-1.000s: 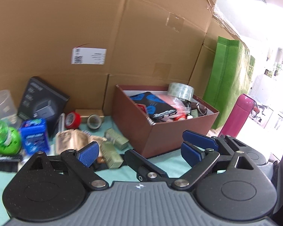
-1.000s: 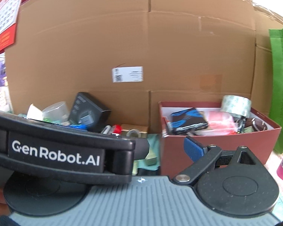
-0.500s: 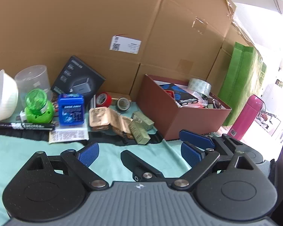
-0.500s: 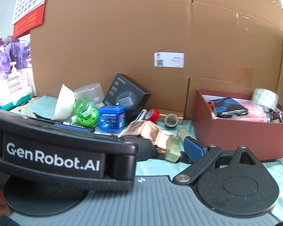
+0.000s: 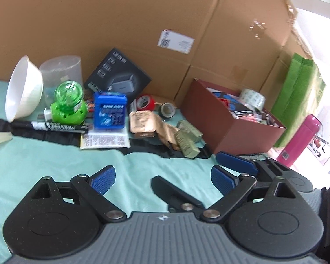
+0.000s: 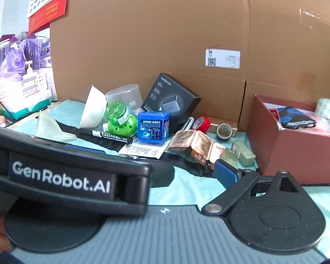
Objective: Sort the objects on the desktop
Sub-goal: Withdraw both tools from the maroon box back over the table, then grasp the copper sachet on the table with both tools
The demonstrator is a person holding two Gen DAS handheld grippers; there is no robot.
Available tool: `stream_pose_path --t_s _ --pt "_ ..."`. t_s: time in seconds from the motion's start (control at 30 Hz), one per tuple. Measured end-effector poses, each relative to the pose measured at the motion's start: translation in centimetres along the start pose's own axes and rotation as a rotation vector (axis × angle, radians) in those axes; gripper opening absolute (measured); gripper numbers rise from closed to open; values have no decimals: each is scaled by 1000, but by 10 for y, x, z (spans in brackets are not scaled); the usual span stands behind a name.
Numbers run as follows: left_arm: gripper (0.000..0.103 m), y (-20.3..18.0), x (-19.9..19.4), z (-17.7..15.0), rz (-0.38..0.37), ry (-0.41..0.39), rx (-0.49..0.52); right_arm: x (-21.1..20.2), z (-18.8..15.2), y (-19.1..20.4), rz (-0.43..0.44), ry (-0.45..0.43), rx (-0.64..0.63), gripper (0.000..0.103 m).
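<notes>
Teal cloth over the table [image 5: 44, 160], wrinkled, with a black strip laid across it under the clutter. Dark red box [image 5: 226, 121] as landmark, standing at the table's back edge against a wall of large cardboard cartons [image 5: 121, 22] bearing a white shipping label [image 5: 176, 41]. Inside the red box: a roll of clear tape [image 5: 253, 96] at the far rim, a black-and-blue packet [image 6: 297, 118], pink wrapping. Just left of the red box, olive-green small boxes [image 5: 187, 138] and copper foil packets [image 5: 147, 123]; behind those, a red tape roll [image 5: 145, 102] and a dark tape roll [image 5: 168, 110]. Further left, a blue box [image 5: 110, 112] on a printed leaflet [image 5: 105, 140], a green mosquito-repellent bottle [image 5: 68, 105], a black marker [image 5: 52, 126], a black charger carton [image 5: 118, 77] leaning on the cardboard, a clear plastic tub [image 5: 61, 72] and a tipped white bowl [image 5: 24, 88]. Right of the red box, a green fabric bag [image 5: 297, 101] and a pink flask [image 5: 299, 140]. Far left in the right wrist view, a red wall calendar [image 6: 48, 0] above purple bags and white baskets. Left tool [image 5: 162, 177] above bare cloth in front of the red box, fingers spread wide, gripping nothing. Right tool [image 6: 225, 172] just left of the red box, only one blue pad visible, the other hidden behind the left tool's body; spread impossible to tell.
</notes>
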State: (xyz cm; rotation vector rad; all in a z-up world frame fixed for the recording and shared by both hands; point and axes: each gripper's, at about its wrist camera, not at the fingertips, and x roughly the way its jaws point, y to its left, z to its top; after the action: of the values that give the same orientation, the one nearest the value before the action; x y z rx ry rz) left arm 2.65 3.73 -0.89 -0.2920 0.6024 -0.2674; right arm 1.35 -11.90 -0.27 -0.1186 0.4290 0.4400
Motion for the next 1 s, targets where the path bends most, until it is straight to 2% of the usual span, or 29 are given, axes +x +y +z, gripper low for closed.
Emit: stream_pose_path --t_s 0.13,0.33,0.53,0.67,0.73,0.93,0.97,1.0 --pt "96 7 10 6 -1 16 -12 9 -3 -3 -9 17 0 95" --pt "93 1 36 23 -24 34 4 30 -6 -23 -81 50 28 94" --pt "81 2 79 33 -4 101 -34 48 -10 -48 -134 81 61 94" --pt "79 3 100 40 29 121 -44 61 -13 -61 -142 106 90 90" --pt "79 1 108 44 34 125 -32 67 -14 -65 -136 112 101 85" --pt "79 -5 133 56 69 138 5 86 -12 -72 -129 122 117 84" --pt "78 -4 137 57 69 145 4 88 -12 -73 -127 124 120 84" --pt "72 -4 139 58 70 152 4 91 -12 -75 -125 126 122 82"
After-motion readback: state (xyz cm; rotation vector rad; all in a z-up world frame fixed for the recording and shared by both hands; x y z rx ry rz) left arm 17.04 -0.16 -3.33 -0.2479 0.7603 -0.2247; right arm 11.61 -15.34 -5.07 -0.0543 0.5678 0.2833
